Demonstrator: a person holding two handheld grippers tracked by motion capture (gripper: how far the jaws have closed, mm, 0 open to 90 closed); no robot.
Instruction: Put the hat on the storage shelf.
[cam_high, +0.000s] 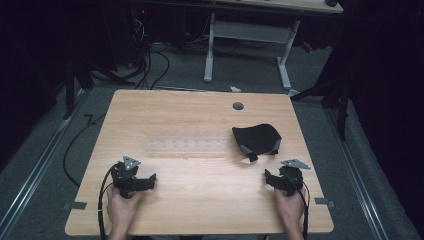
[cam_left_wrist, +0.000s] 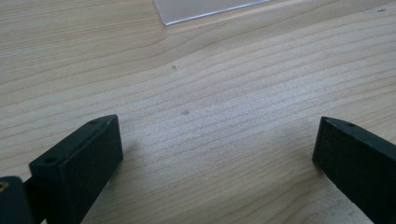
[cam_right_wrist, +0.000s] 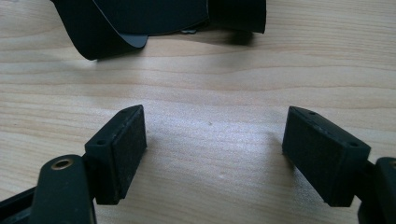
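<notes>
Counter: a light wooden rectangular counter (cam_high: 200, 200) is carrying everything; a small round grey grommet hole (cam_high: 238, 106) is sitting near its far edge.
Landmark: a black folded fabric piece with grey trim (cam_high: 256, 138) is lying flat on the counter, nearer than the grommet hole and toward the right half of the top.
Clear sheet: a faint transparent rectangular sheet (cam_high: 186, 146) is lying flat just left of the black fabric piece, apart from it; in the left gripper view its corner (cam_left_wrist: 205, 8) is showing at the top edge.
Right gripper: the black right gripper (cam_high: 272, 179) is resting low over the counter, near the black fabric piece and on its near side, not touching it. In the right gripper view the gripper (cam_right_wrist: 215, 144) is standing released, jaws spread wide over bare wood, with the fabric piece (cam_right_wrist: 154, 16) lying beyond the tips.
Left gripper: the black left gripper (cam_high: 148, 180) is sitting well apart from the black fabric piece, far to its left and nearer the person. In the left gripper view the gripper (cam_left_wrist: 217, 140) is standing released too, bare wood between the jaws.
Hands: a person's hands are wrapping each gripper's handle at the counter's near edge.
</notes>
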